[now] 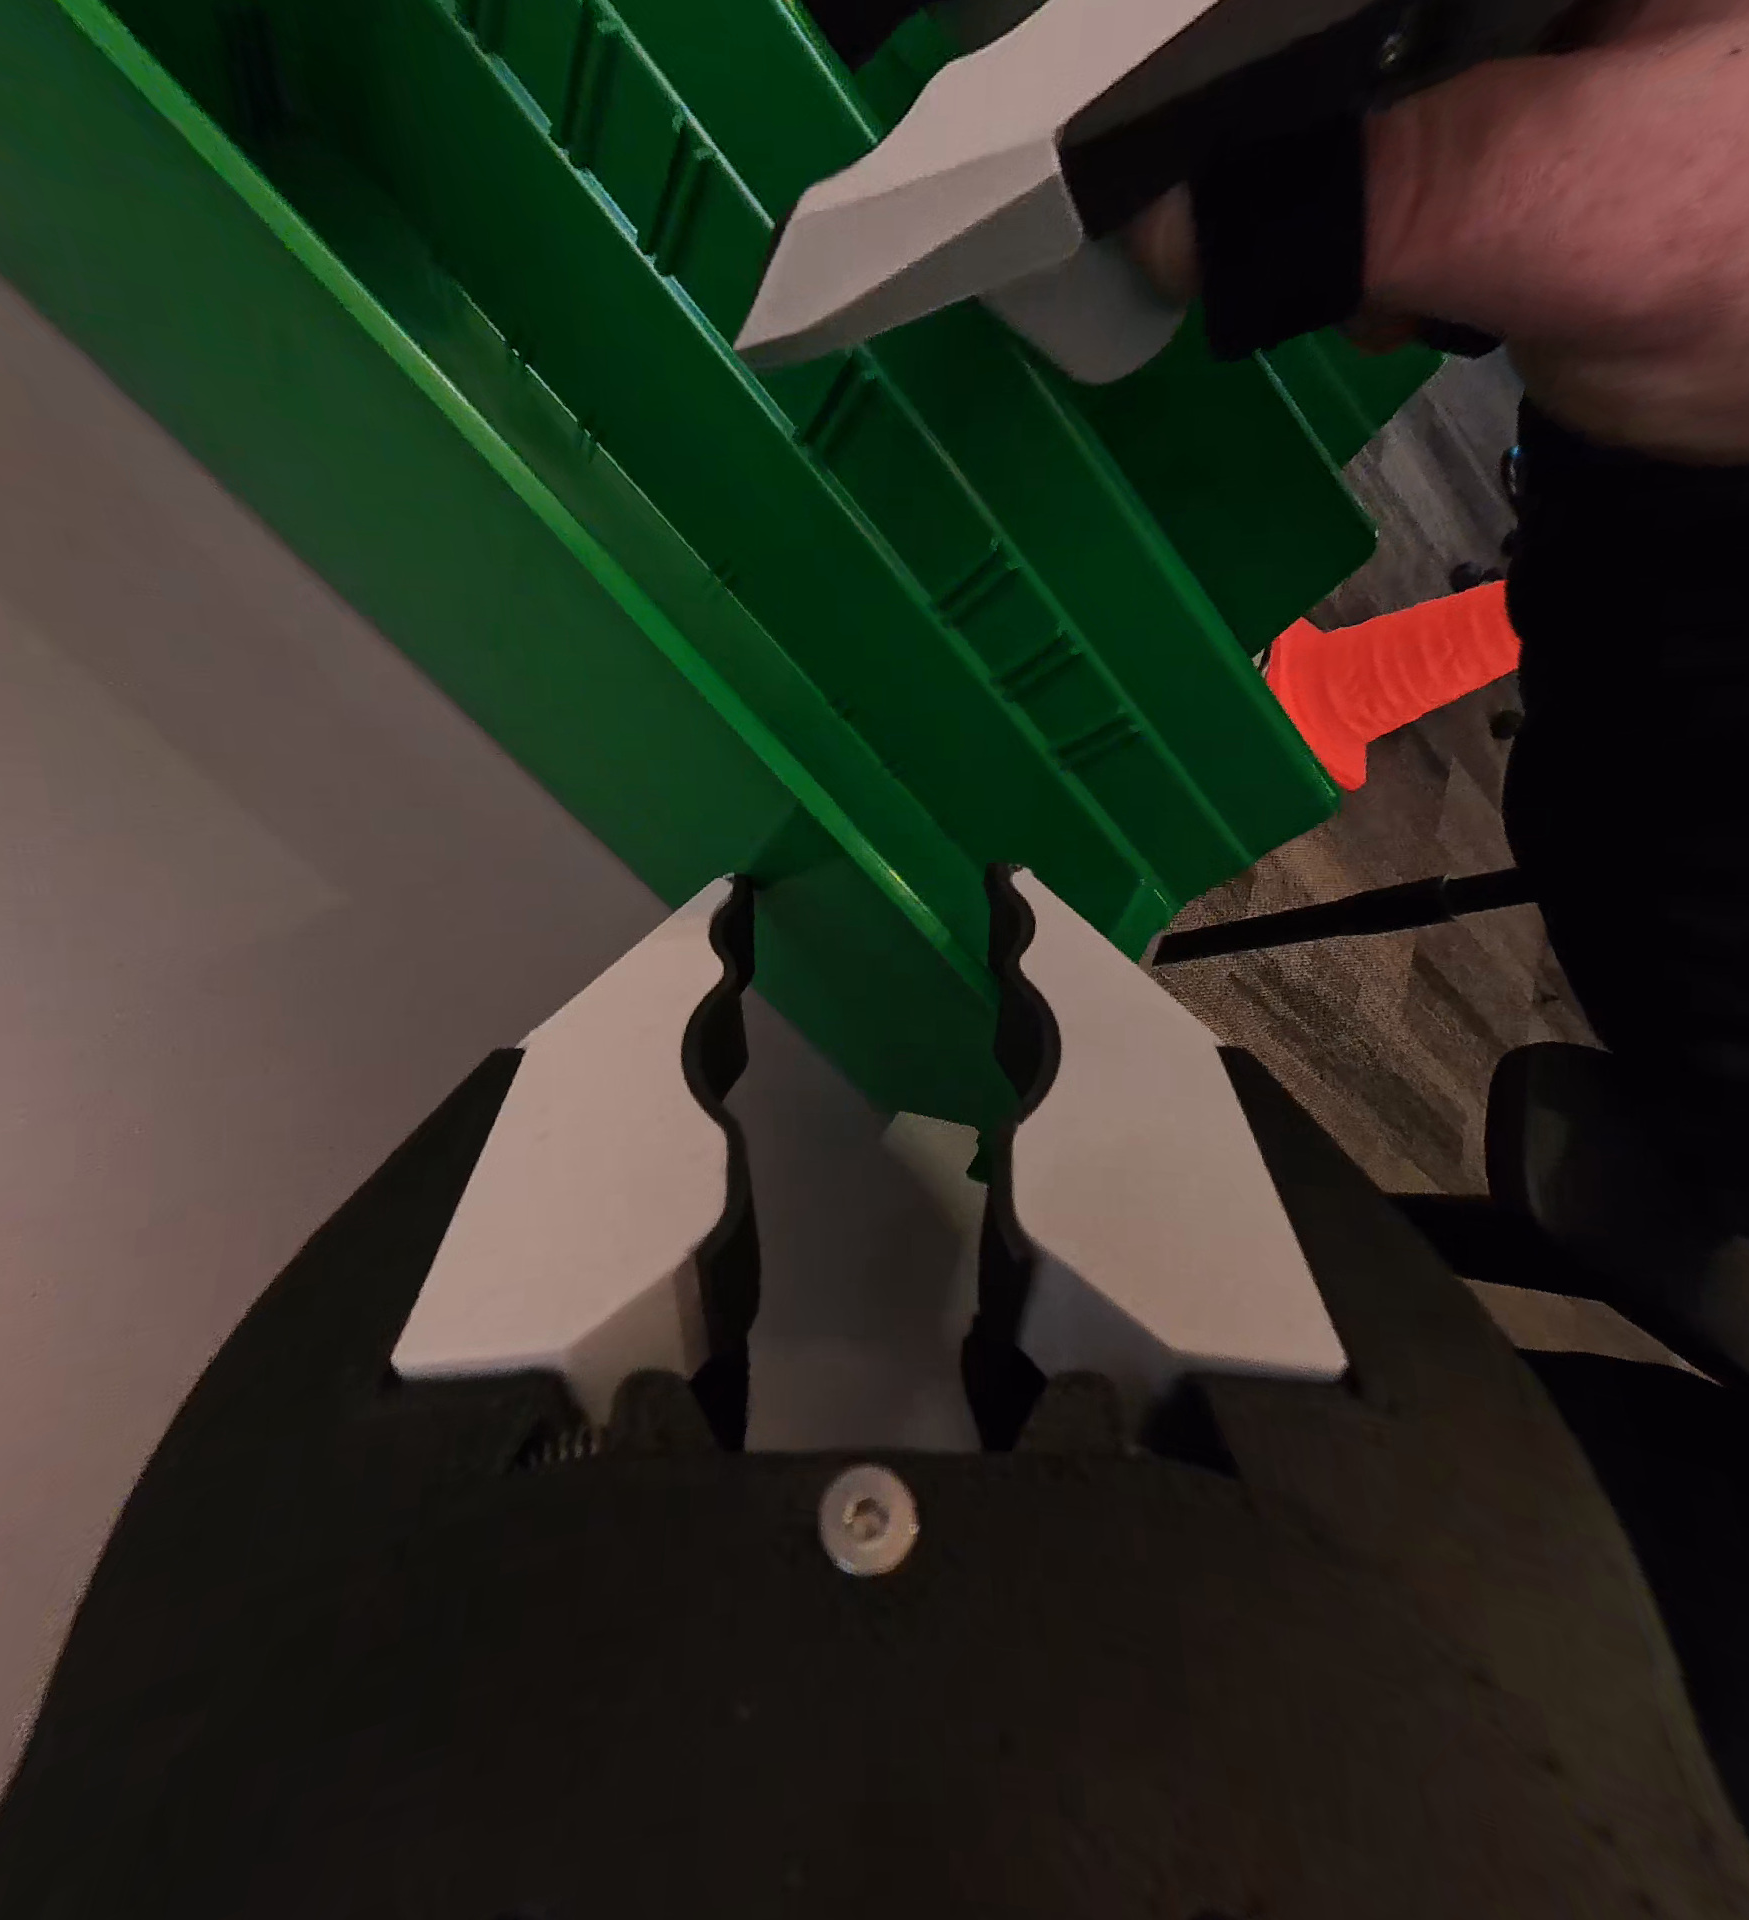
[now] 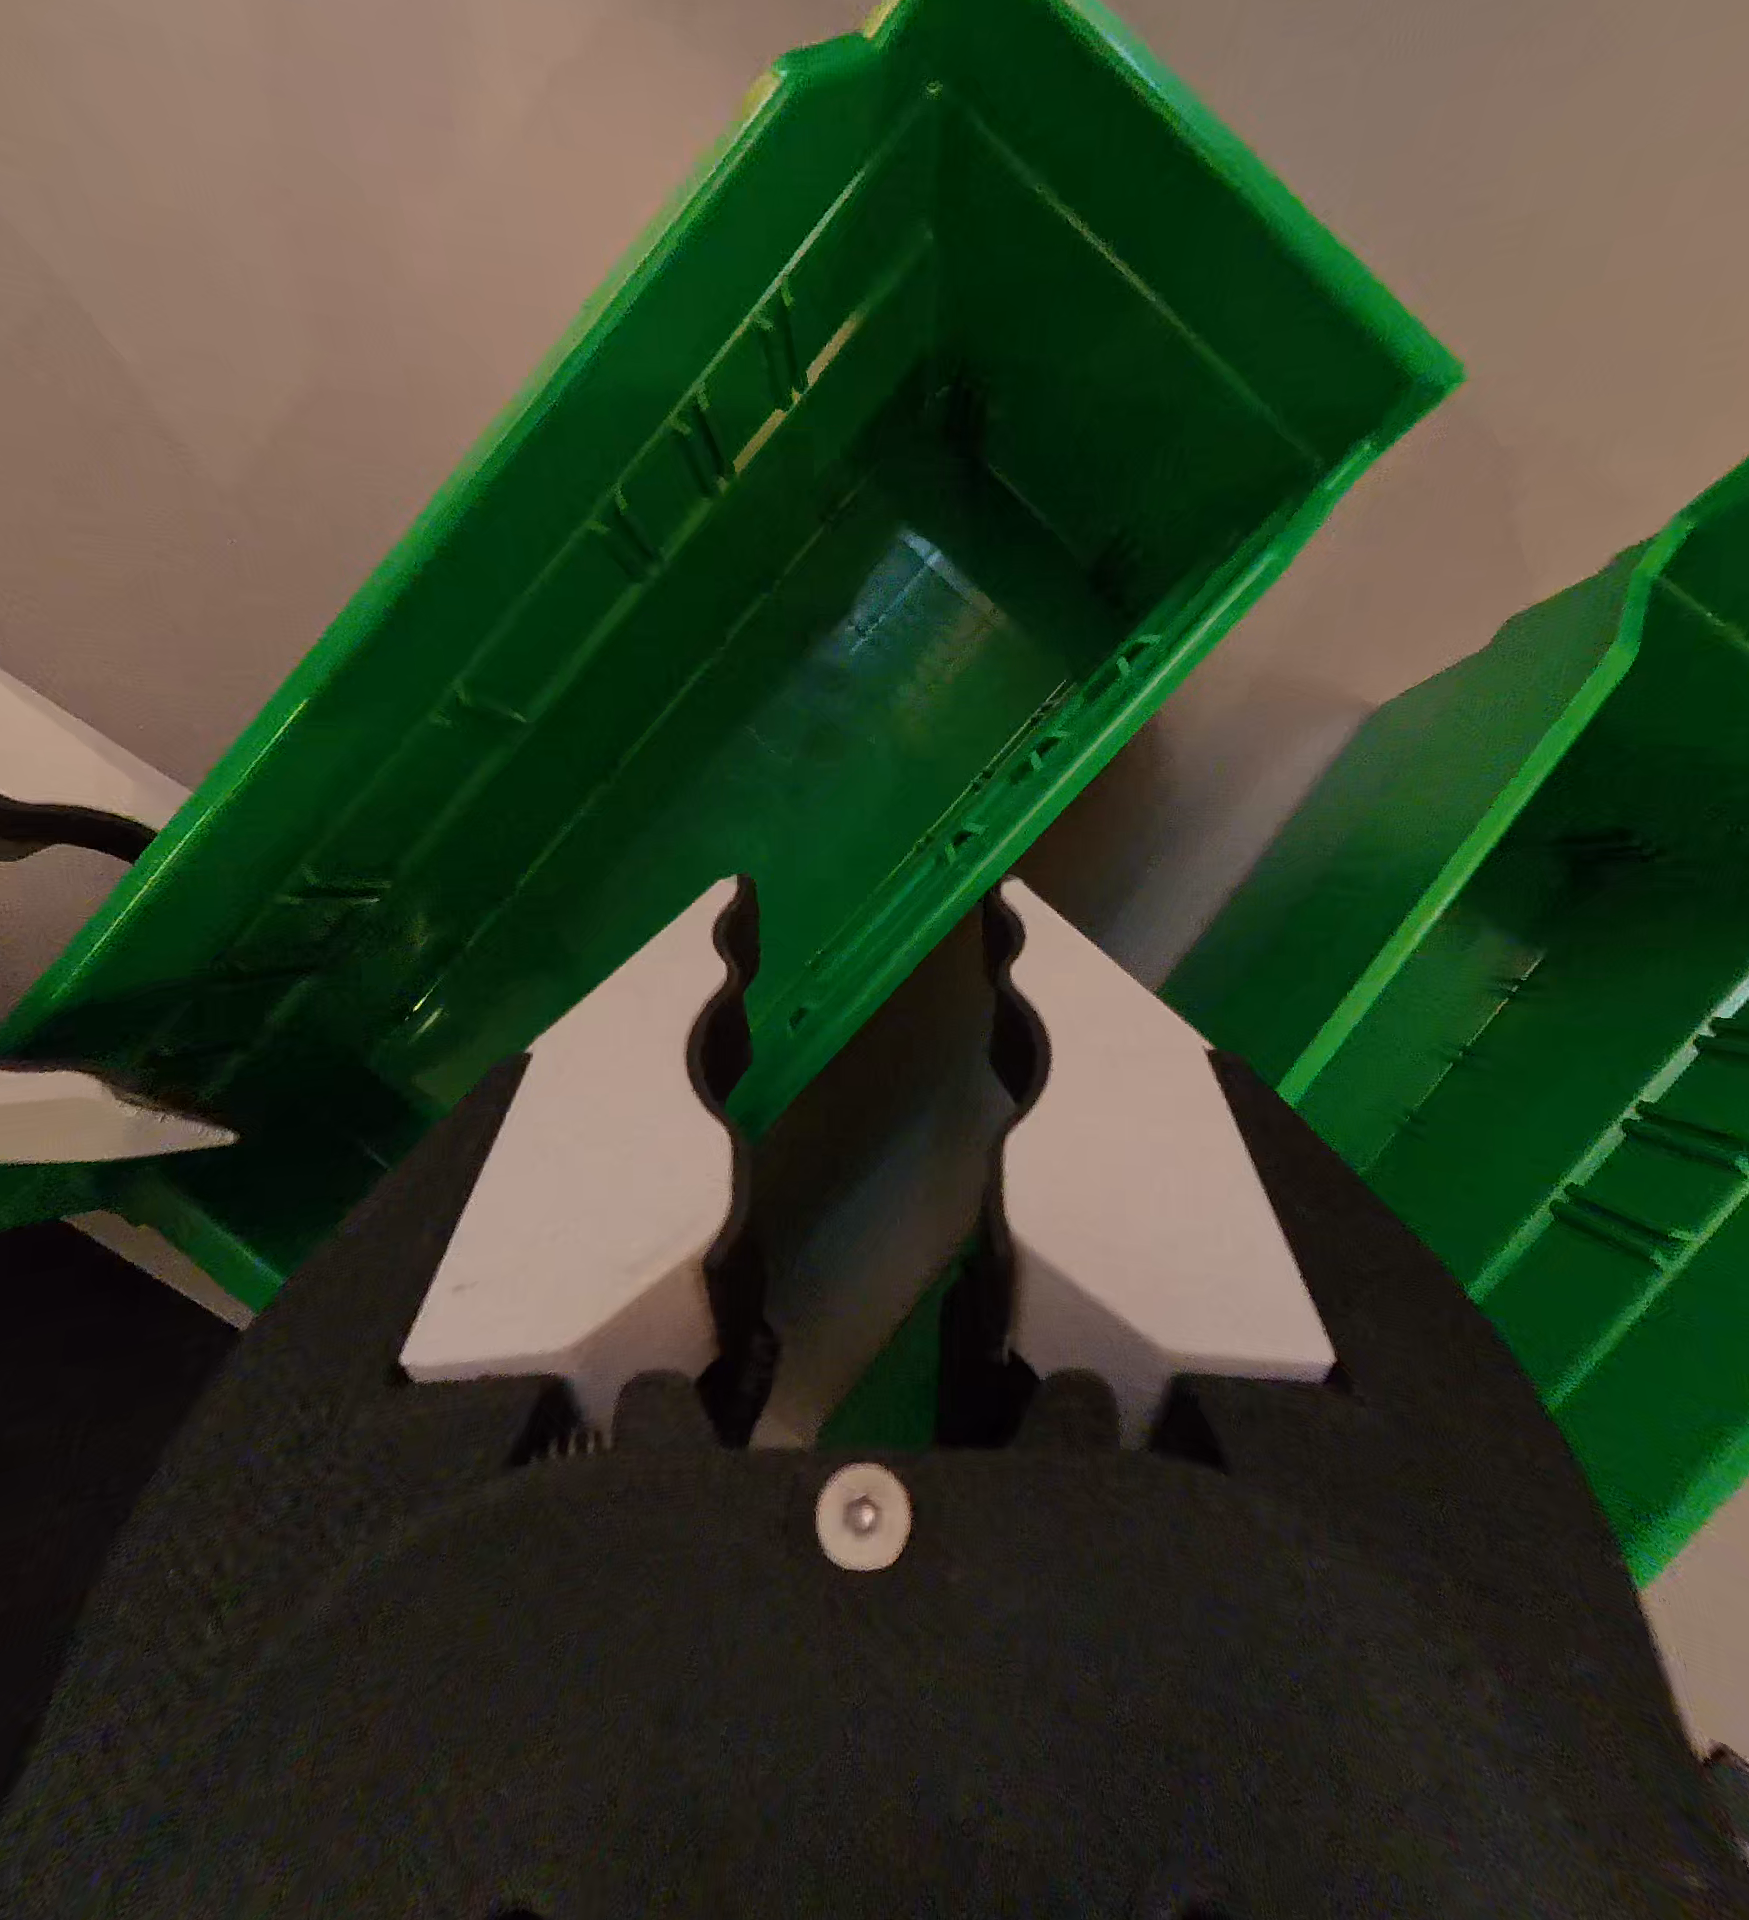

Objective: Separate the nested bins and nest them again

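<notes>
A long green bin (image 1: pixel 537 468) is tilted over the pale table. My left gripper (image 1: pixel 865 883) is shut on its near end wall. In the right wrist view the same bin (image 2: pixel 1109 312) shows its open inside with stepped walls; I cannot tell whether another bin is nested in it. My right gripper (image 2: pixel 865 888) straddles its right side rim, which touches both fingers. The left gripper (image 2: pixel 189 987) shows at the left of that view, on the bin's end. One right finger (image 1: pixel 932 229) lies across the bin in the left wrist view. A second green bin (image 2: pixel 1472 987) lies apart to the right.
The pale table (image 2: pixel 226 260) carries both bins. A person's hand (image 1: pixel 1628 208) holds the right gripper. An orange handle (image 1: pixel 1389 675) and patterned floor (image 1: pixel 1369 987) show past the table's edge.
</notes>
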Demonstrator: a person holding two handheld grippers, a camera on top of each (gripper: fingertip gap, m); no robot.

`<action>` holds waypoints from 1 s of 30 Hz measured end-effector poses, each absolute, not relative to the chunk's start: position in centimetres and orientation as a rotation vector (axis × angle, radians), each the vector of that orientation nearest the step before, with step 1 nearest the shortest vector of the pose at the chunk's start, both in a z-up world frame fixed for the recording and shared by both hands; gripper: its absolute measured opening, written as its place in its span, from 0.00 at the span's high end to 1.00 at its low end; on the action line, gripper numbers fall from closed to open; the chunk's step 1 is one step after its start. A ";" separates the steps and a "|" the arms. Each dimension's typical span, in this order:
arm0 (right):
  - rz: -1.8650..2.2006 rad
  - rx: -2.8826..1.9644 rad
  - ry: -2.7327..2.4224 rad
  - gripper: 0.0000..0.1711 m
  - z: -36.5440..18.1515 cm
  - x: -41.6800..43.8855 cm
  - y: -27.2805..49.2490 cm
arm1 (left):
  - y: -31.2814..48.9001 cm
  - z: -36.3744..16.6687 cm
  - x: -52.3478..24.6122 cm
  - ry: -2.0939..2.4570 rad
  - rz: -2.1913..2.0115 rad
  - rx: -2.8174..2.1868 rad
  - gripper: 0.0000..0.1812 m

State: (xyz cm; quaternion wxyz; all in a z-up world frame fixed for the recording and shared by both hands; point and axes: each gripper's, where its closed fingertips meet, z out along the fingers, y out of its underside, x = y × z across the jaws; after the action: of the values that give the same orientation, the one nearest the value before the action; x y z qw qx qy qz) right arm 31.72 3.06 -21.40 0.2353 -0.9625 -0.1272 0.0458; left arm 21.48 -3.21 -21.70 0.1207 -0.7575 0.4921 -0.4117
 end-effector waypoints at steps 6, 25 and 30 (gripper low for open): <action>0.137 -2.624 -0.360 0.77 -21.3 31.6 3.1 | -4.3 -21.5 21.5 1.483 -1.259 -2.189 0.67; 0.214 -2.519 -0.360 0.74 -19.2 31.2 3.6 | 15.7 -16.8 -10.0 0.867 -0.268 -2.464 0.29; 0.210 -2.517 -0.369 0.74 -19.2 30.9 3.7 | 16.4 -20.5 -14.1 0.849 -0.094 -2.615 0.26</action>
State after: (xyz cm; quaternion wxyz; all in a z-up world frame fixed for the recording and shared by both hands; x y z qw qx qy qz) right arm 30.93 3.66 -19.16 0.2903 -0.9436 -0.1384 0.0788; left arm -14.15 16.44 -20.50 0.1942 -0.9325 0.3027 -0.0336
